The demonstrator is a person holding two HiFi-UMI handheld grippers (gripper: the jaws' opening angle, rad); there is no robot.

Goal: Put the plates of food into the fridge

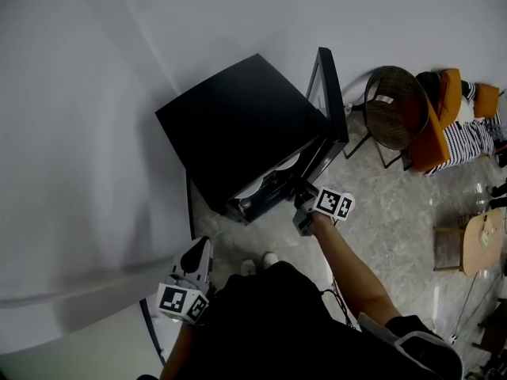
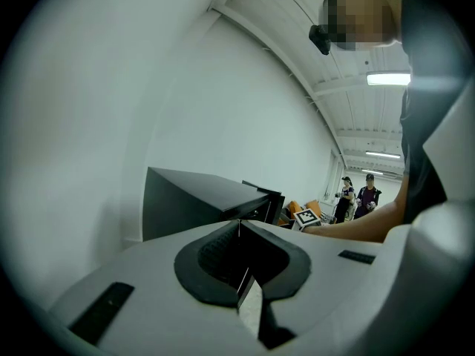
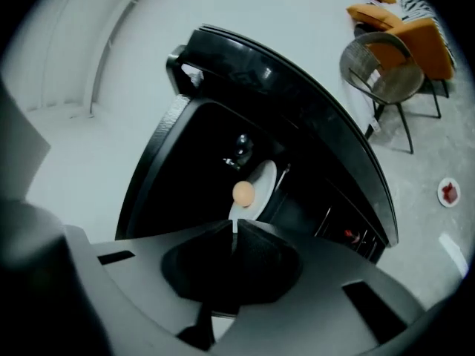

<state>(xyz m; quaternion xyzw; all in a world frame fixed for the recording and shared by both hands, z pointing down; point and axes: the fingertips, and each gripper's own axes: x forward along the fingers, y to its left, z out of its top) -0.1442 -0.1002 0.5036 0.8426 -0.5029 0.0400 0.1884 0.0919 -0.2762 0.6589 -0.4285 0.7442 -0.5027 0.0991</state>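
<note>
Right hand-held gripper (image 3: 232, 227), clenched empty, faces a plate (image 3: 263, 180) partly hidden inside dark fridge (image 3: 297, 95).

— Where's the fridge (image 1: 238, 121)?
— At twelve o'clock: black, low, its door (image 1: 331, 93) swung open toward two.
— And the plates?
— A white plate (image 3: 261, 188) with a tan ball (image 3: 243, 193) sits inside. A second plate (image 3: 448, 192), holding red food, lies on the floor at three.

No readable text, brand or number in any view. Only printed marks are black-and-white square codes on the left cube (image 1: 183, 302) and right cube (image 1: 333, 203): patterns, not characters. Fridge (image 1: 238, 125) door has a small red mark (image 3: 349, 234) in the right gripper view, too small to read
</note>
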